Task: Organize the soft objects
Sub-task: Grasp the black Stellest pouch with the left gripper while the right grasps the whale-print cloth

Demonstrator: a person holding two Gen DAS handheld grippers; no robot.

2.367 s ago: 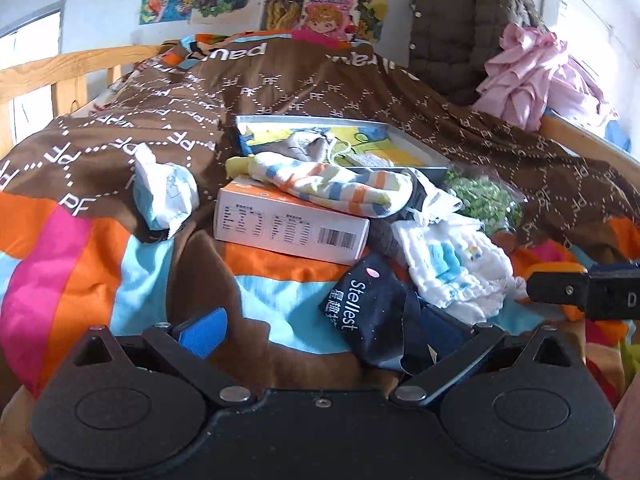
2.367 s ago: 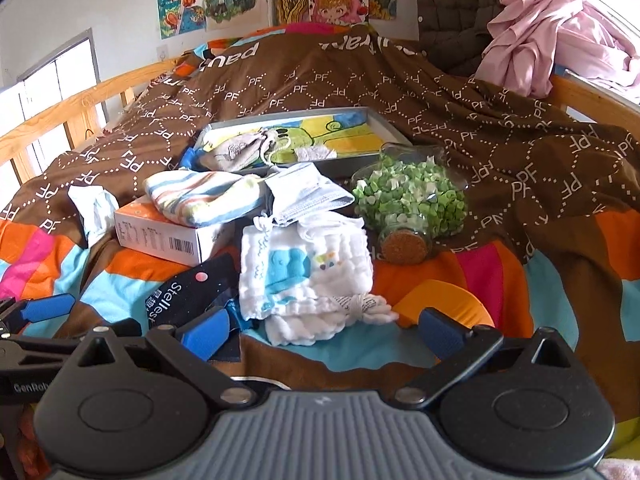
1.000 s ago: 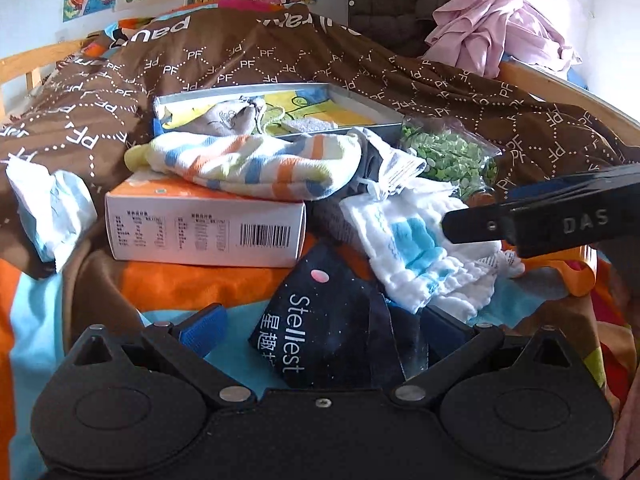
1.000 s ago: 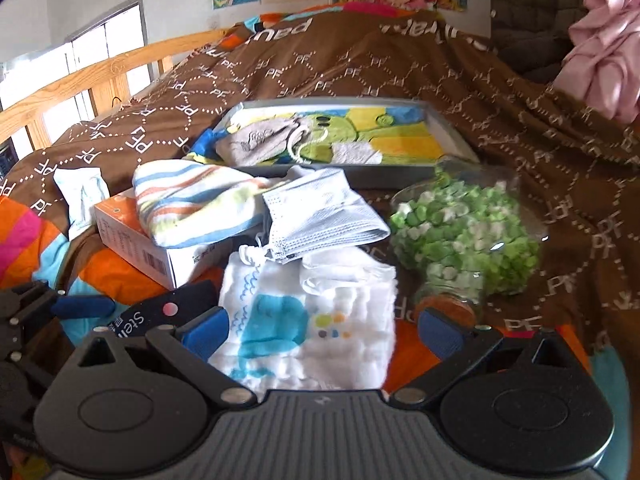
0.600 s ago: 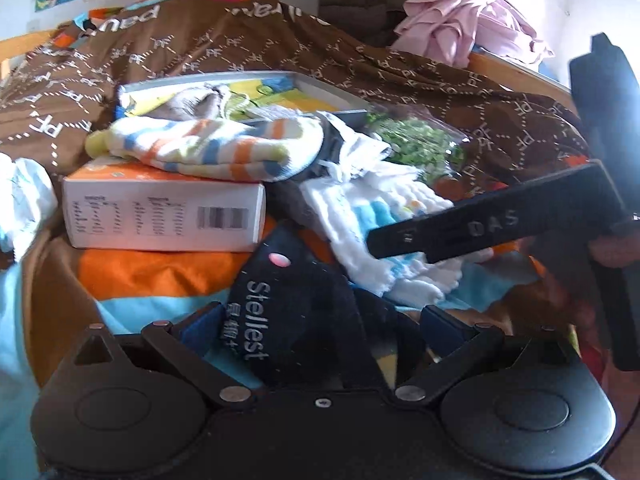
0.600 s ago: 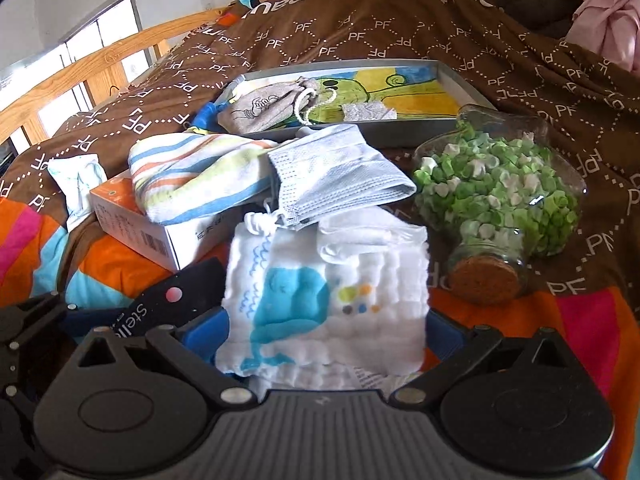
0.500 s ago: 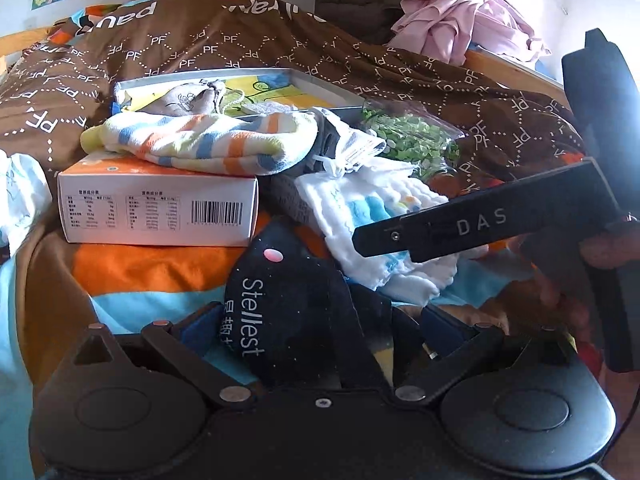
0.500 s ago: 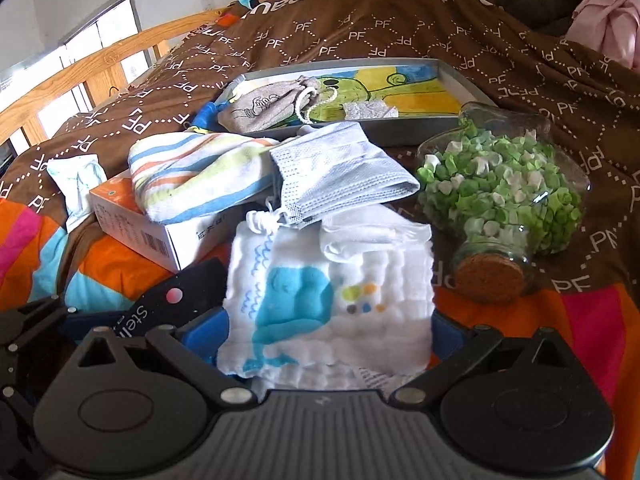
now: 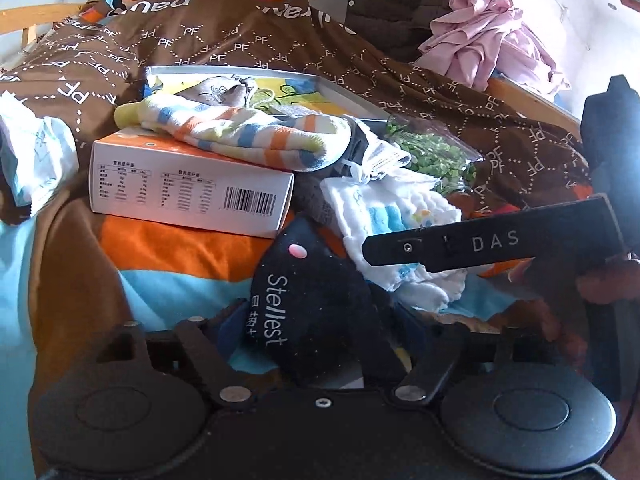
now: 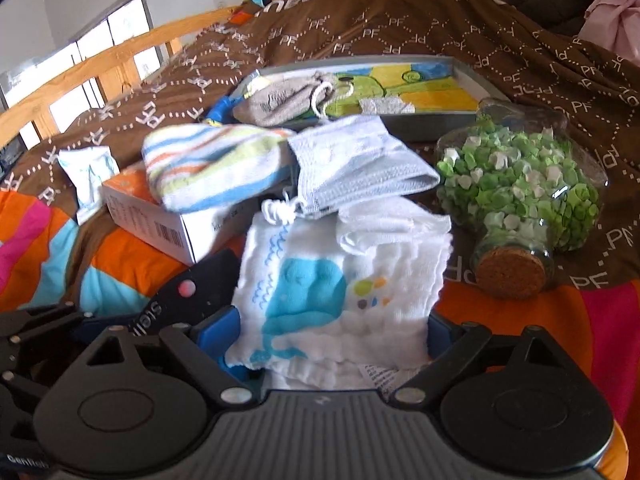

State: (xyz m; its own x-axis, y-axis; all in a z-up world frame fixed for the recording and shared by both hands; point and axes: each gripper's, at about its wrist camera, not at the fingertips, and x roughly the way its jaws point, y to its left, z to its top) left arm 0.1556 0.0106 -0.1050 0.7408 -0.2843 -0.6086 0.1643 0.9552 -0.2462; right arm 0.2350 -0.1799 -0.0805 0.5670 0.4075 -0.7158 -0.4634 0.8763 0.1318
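Both tools have moved in since a second ago and their jaws are closing: left tool (image 9: 320,320) around the black pouch (image 9: 312,300), right tool (image 10: 334,332) around the whale cloth (image 10: 340,288). Neither visibly pinched yet (pads partly hidden). Beyond, on the bed (image 10: 520,52), the striped towel (image 10: 212,164) lies untouched on the box (image 9: 188,188), so sorting is barely begun.

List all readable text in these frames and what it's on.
"Stellest": dark pouch, with blurred characters beside it.
"DAS": right gripper's finger.
"PF", repeated: brown blanket.
"pau", upside down: blanket's far edge.
"GenRob", cut off: left gripper's body.
Orange-and-white box: barcode and tables, print too small to read.
White cloth: tag print too small.
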